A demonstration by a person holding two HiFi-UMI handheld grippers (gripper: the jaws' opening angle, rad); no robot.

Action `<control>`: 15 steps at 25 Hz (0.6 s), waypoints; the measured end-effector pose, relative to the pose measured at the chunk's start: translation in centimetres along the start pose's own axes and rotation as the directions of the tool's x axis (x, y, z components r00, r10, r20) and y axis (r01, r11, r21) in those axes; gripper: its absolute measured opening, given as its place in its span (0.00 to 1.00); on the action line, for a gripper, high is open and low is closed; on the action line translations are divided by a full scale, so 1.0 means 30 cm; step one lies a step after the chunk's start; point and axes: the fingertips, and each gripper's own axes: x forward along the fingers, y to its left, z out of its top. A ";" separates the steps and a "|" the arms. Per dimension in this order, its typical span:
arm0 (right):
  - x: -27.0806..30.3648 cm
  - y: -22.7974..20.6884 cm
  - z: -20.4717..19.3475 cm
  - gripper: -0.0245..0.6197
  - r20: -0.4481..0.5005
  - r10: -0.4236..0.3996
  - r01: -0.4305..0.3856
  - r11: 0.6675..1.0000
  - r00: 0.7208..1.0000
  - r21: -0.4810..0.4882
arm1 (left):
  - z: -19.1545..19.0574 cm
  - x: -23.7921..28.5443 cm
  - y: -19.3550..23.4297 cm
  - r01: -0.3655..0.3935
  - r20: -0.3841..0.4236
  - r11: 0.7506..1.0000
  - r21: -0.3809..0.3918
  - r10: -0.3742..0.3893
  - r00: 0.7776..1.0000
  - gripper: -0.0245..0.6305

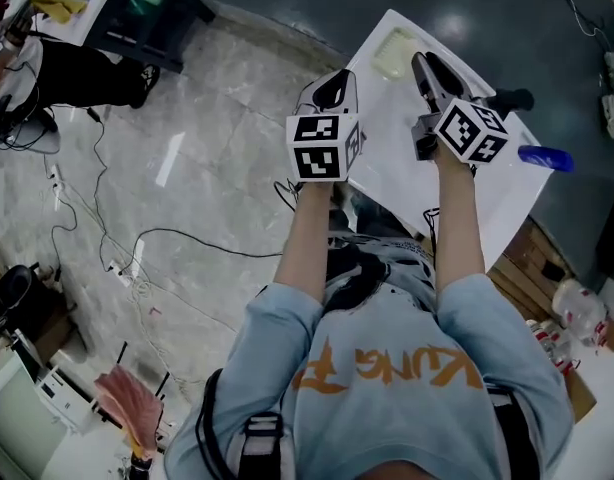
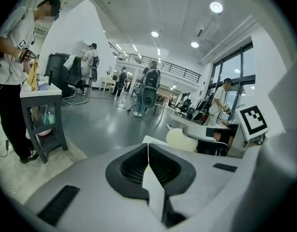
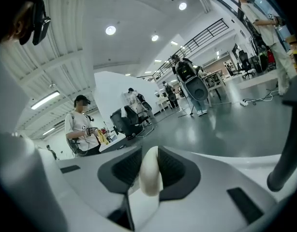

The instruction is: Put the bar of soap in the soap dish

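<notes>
My right gripper [image 1: 427, 68] is shut on a cream-white bar of soap [image 3: 149, 178], which stands upright between the dark pads in the right gripper view. The pale yellowish soap dish [image 1: 395, 53] lies near the far corner of the white table [image 1: 507, 198], just left of the right gripper's tips. In the left gripper view the dish [image 2: 182, 140] shows as a rounded cream shape ahead. My left gripper [image 1: 332, 83] hovers at the table's left edge, its pads [image 2: 134, 166] meeting with nothing held. The soap is hidden in the head view.
A blue object [image 1: 545, 158] lies at the table's right edge and a black item [image 1: 512, 98] sits beyond the right gripper. A cardboard box [image 1: 532, 258] stands beside the table. Cables [image 1: 137, 258] trail across the floor. A dark cart [image 2: 42, 115] and several people stand around.
</notes>
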 end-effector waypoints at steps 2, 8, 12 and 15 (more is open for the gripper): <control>0.043 -0.026 -0.022 0.22 -0.022 -0.007 0.007 1.000 1.000 -0.002 | -0.014 0.003 0.020 -0.012 -0.008 1.000 -0.007 0.012 1.000 0.07; 0.156 -0.086 -0.125 0.22 -0.115 -0.027 0.025 0.999 0.993 -0.021 | -0.062 0.008 0.076 -0.045 -0.034 0.999 -0.030 0.044 0.998 0.07; 0.182 -0.106 -0.172 0.22 -0.150 -0.043 0.039 0.999 0.988 -0.025 | -0.069 0.017 0.089 -0.055 -0.039 0.998 -0.041 0.054 0.998 0.07; 0.186 -0.119 -0.196 0.22 -0.163 -0.062 0.058 0.998 0.985 -0.031 | -0.064 0.025 0.093 -0.058 -0.036 0.997 -0.047 0.056 0.998 0.07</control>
